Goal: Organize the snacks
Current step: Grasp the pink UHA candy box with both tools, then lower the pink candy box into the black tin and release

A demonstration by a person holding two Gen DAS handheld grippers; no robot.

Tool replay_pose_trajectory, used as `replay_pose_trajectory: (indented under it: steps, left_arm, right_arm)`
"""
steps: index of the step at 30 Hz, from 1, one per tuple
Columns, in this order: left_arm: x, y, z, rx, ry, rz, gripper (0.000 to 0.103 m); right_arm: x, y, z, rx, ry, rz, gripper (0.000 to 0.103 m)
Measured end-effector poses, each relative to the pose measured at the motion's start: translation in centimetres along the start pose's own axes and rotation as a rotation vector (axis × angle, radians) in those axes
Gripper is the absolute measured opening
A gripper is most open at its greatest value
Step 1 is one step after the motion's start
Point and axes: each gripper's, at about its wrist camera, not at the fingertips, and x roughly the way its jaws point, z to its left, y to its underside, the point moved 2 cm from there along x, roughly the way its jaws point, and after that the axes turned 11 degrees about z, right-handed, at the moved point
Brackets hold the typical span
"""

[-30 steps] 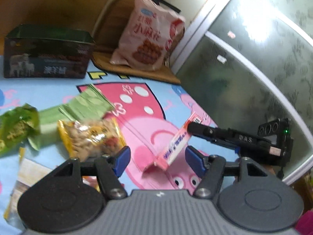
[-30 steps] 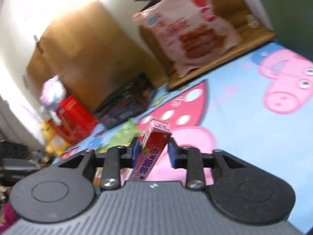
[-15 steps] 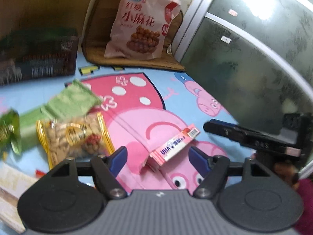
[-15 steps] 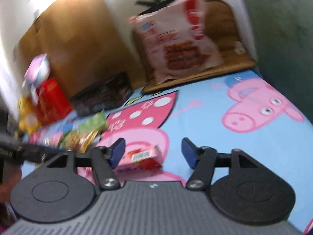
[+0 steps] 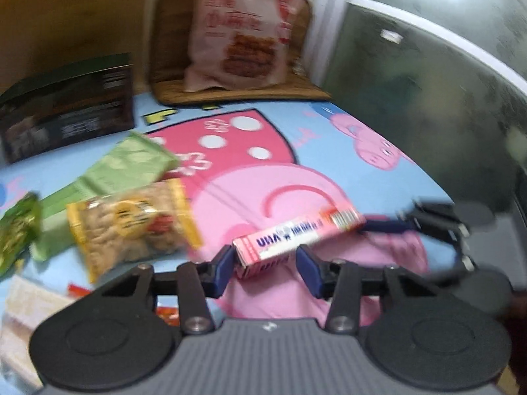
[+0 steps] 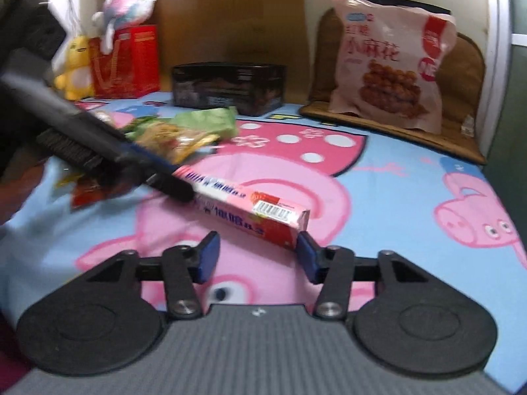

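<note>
Your pink snack box lies flat on the cartoon-print sheet, stretched between your two grippers. One short end sits in the gap of the left gripper; the other, the end with the barcode, sits just ahead of the right gripper.

From the left wrist view, the box's long axis runs away from you and up to the right, so those jaws straddle its width. They stand partly open, one blue pad on each side of the near end; the blur hides whether either pad touches the card. From the right wrist view, the left fingers appear to rest along the far end of the box.

Your right jaws are wide and hold nothing. The box's corner lies close to the right-hand pad, and its length runs off up-left, skewed across the gap rather than straight into it.

So the left gripper looks better placed: it has the box end between its pads and probably only needs to close. The dark open box at the far edge looks like the likely destination, beyond the loose packets.
</note>
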Motion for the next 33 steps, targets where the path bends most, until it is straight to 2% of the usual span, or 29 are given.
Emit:
replay_pose_trajectory:
  steps: [4,9,11,16,24,29,33]
  left_arm:
    - [-0.7,0.2,2.0,-0.074,0.025,-0.006,0.039]
    - [-2.2,2.1,2.9,-0.075,-0.002,-0.029,0.039]
    - [-2.7,3.0,3.5,-0.086,0.025,-0.031,0.037]
    - [-2.5,3.0,2.9,-0.047,0.005,-0.032,0.042]
    - [-2.4,2.3,2.4,-0.024,0.049,-0.035,0.036]
    - [-4.8,0.8,3.9,-0.06,0.054,-0.106,0.036]
    - [-6.5,-1.4,5.6,-0.067,-0.01,-0.169,0.036]
  right_arm:
    - [0.1,0.1,1.9,0.032,-0.011,-0.014,0.049]
    - [-0.1,0.1,3.5,0.018,-0.063,-0.003,0.046]
    - [-0.1,0.2,3.7,-0.013,-0.045,-0.014,0.047]
    - [0.5,-0.3,3.1,-0.011,0.011,-0.013,0.047]
    - [0.5,-0.6,3.0,0.014,0.054,-0.038,0.045]
    - [0.9,-3.1,3.4,0.003,0.045,-0.082,0.044]
    - [2.1,-6.8,3.7,-0.007,0.021,-0.135,0.044]
